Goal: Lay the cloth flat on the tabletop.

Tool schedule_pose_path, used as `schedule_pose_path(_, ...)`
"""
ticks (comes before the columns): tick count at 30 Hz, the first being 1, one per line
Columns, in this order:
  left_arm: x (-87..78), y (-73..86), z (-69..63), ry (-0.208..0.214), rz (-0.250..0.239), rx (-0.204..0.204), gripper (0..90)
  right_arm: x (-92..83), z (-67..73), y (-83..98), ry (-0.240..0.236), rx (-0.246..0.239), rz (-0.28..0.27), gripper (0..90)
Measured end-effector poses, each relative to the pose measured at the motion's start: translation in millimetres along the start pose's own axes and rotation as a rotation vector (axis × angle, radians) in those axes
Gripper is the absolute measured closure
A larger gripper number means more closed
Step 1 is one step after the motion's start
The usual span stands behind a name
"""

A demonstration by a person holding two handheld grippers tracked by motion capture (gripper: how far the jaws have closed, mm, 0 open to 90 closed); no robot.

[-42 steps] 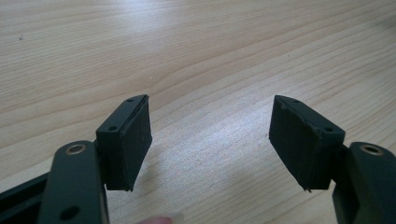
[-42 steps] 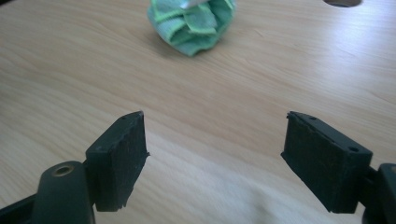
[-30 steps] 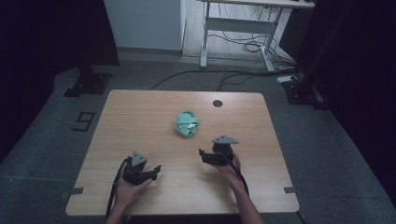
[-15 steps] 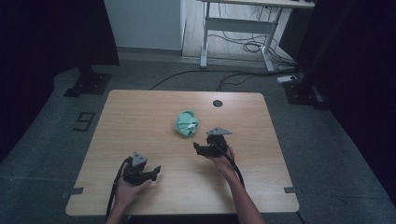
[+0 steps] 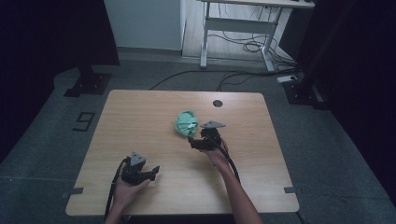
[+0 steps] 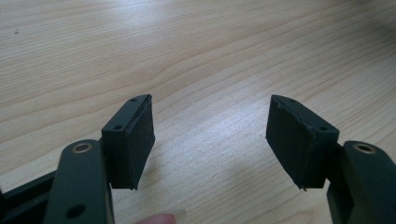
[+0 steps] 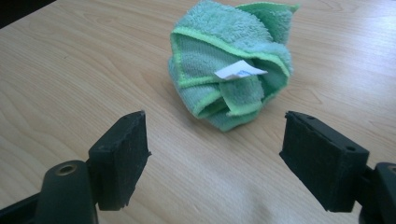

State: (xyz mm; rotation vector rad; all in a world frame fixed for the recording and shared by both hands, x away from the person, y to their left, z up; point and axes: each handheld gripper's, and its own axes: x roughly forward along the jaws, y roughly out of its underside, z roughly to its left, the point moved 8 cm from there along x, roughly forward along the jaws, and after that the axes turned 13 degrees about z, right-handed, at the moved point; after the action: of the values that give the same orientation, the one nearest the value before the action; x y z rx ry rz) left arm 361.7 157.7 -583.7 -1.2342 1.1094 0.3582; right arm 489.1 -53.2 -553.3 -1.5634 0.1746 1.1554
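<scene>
The green cloth [image 7: 231, 65] lies crumpled near the middle of the table [image 5: 140, 121]. The right gripper [image 7: 224, 154], jaws wide apart, sits just short of it: the reach looks underway. Next, close on a fold. The left gripper [image 6: 210, 140] waits open, near left.

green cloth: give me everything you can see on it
The cloth is mint-green terry, microfibre by the look, with a brighter green stitched hem. It lies crumpled into a loose ball, folds tucked inward, a small white tag sticking out at the front. It sits on the wooden table, past the middle. Nothing else touches it: the right gripper is open just short of it, jaws either side.
</scene>
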Motion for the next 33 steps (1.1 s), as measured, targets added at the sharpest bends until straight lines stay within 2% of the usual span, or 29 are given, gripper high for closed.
schedule_pose_path(13,1.5,2.3,2.6,0.0,0.011,-0.001,32.4,18.5,-3.4,-20.2,0.014,0.0,-0.001,22.0)
schedule_pose_path(18,1.9,2.8,2.5,0.002,0.015,0.0,32.4,21.7,-2.6,-30.5,0.006,-0.009,-0.014,21.5)
schedule_pose_path(23,2.5,4.1,3.3,0.005,0.022,-0.003,32.5,29.7,-4.3,-39.2,0.023,-0.008,-0.025,19.2)
schedule_pose_path(33,1.9,4.5,5.2,0.012,0.021,-0.007,32.4,54.1,-2.3,-59.5,0.042,-0.033,0.01,14.3)
